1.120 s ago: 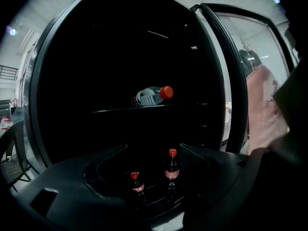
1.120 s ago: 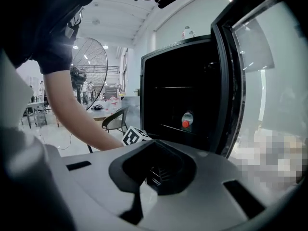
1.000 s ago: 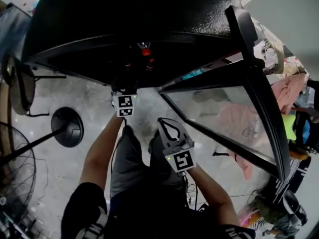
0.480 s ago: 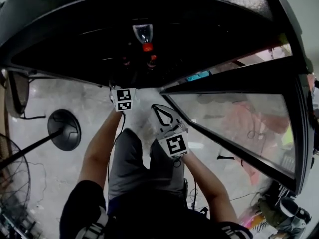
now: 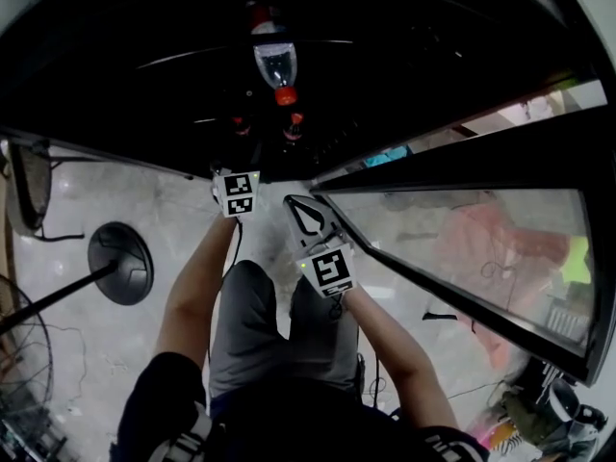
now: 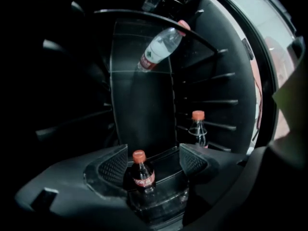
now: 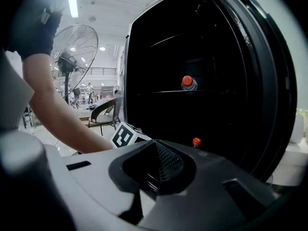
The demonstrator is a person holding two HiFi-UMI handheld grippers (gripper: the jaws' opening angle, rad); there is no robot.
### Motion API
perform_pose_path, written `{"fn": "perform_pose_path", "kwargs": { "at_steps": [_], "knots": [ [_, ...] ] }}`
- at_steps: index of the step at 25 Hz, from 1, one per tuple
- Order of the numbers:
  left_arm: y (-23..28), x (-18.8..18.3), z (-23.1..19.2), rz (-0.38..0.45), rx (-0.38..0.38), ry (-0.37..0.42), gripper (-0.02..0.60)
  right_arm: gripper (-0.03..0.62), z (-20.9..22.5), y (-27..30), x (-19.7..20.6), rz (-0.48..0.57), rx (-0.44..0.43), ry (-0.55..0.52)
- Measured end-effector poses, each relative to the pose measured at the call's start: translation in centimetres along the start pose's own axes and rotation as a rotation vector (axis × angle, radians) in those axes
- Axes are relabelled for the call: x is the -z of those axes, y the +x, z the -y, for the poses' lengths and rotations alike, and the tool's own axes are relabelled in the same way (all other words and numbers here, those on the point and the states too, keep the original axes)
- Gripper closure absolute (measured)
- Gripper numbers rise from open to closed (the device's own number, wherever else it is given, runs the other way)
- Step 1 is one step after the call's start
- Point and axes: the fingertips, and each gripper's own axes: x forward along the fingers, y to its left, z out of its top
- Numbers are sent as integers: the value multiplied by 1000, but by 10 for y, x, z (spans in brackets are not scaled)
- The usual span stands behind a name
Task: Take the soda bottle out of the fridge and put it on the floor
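Gaping mesh-padded left tool [image 6: 153, 159], red-capped soda bottle [image 6: 141, 175]

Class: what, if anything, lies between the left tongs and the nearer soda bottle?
Nothing; the left gripper view shows the left tongs open, the nearer soda bottle straight ahead, the stretch bare.

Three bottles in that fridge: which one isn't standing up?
The clear bottle up top: it lies tilted, while the near soda bottle and the far soda bottle stand upright.
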Motion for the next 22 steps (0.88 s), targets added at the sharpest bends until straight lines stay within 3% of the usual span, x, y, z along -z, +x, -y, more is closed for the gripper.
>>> {"fn": "perform_pose_path", "kwargs": {
  "at_steps": [12,22],
  "knots": [
    [47,47,-7,-27,-56,-11,236,577,6,21,33,34,-17,16],
    [73,72,-22,-24,-179,-83,236,577,6,27,54,64,-42,21]
  ]
}}
